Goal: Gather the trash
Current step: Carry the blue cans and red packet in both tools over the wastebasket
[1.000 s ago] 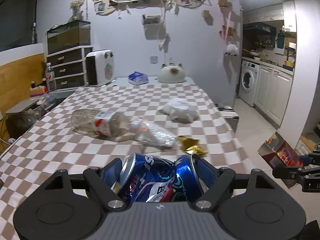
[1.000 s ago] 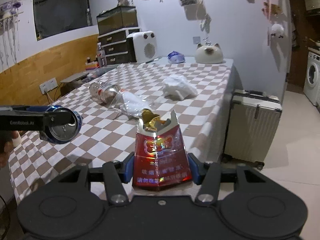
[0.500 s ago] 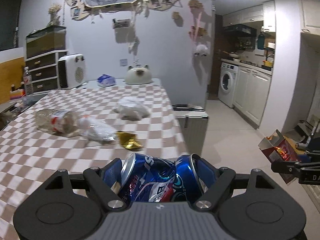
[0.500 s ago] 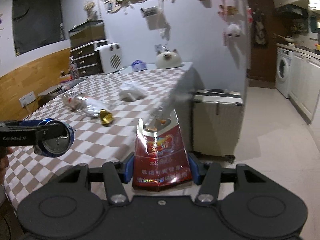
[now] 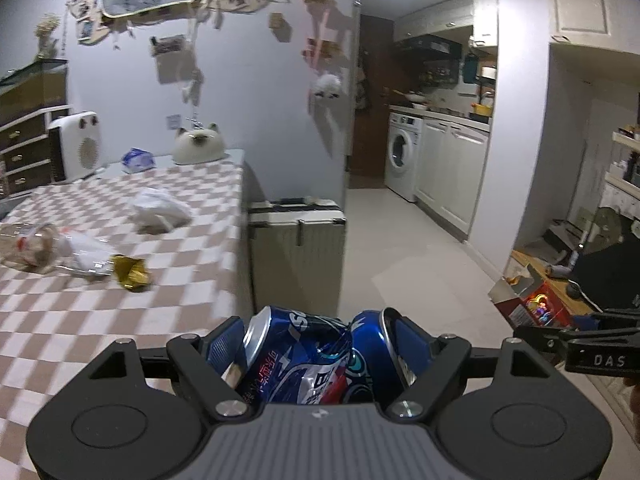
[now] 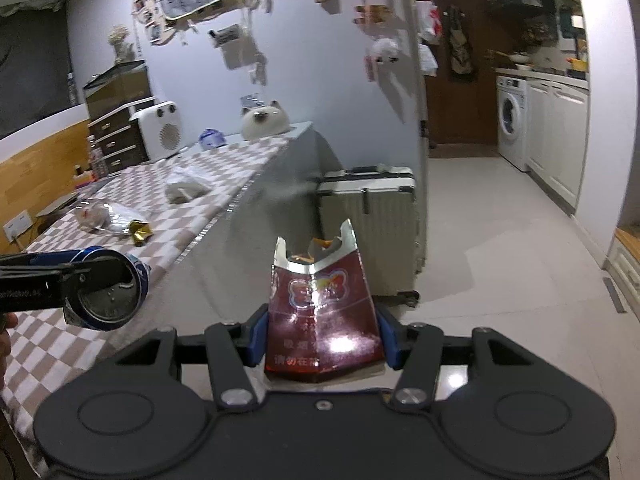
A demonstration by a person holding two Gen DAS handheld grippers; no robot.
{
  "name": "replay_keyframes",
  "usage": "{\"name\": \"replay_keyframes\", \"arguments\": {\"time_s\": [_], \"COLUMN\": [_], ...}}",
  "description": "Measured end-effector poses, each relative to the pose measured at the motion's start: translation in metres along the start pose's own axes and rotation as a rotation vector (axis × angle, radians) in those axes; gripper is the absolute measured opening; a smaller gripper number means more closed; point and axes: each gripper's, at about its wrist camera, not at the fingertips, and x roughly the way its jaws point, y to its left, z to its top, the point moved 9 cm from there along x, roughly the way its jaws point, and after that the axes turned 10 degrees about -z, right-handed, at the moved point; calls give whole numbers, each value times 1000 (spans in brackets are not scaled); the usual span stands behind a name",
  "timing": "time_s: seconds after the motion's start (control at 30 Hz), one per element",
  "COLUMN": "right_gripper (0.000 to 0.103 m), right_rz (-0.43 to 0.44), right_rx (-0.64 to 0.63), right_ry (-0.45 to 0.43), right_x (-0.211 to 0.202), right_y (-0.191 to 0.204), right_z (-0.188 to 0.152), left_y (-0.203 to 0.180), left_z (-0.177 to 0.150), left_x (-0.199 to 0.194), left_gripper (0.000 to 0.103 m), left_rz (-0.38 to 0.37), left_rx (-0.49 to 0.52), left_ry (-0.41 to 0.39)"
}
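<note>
My left gripper (image 5: 318,344) is shut on a crushed blue soda can (image 5: 308,360), held beyond the table's right edge; the can also shows in the right wrist view (image 6: 106,294). My right gripper (image 6: 322,332) is shut on a torn red snack carton (image 6: 322,312), which also shows in the left wrist view (image 5: 536,308). On the checkered table (image 5: 60,320) lie a clear plastic bottle (image 5: 36,246), a gold wrapper (image 5: 130,274) and a crumpled white bag (image 5: 160,210).
A pale suitcase (image 5: 298,252) stands on the floor against the table's right side. A cat-shaped jar (image 5: 198,146), a blue tissue pack (image 5: 138,160) and a white heater (image 5: 78,148) sit at the table's far end. A washing machine (image 5: 402,150) stands in the kitchen beyond.
Both grippers have swung right, away from the table toward the open floor and kitchen, each keeping its hold. The table trash now lies far left in both views.
</note>
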Motion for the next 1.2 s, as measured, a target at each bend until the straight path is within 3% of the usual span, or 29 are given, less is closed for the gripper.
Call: {"name": "replay_keyframes", "arguments": {"time_s": [0.33,0.63,0.9,1.2], "right_gripper": [55,55,55,55], "right_rz": [-72,-121,-145,-149], "right_rx": [62,121,169,207], "right_ry": [61,166,290,453], "right_x": [12,34,76,143], "right_y": [-57,-101,-122,-130], "right_z": [-37,-84,-135,-200], "left_y": [-58,-83,-76,-38], "left_z": [-28,-73,-133,-206], "left_x": [56,116,181,258], "left_gripper": [82,82,82,82], "left_rz": [-85,-129,-133,-84], "left_rx": [-8,-58,-157,-229], "left_ry": [87,189,293,428]}}
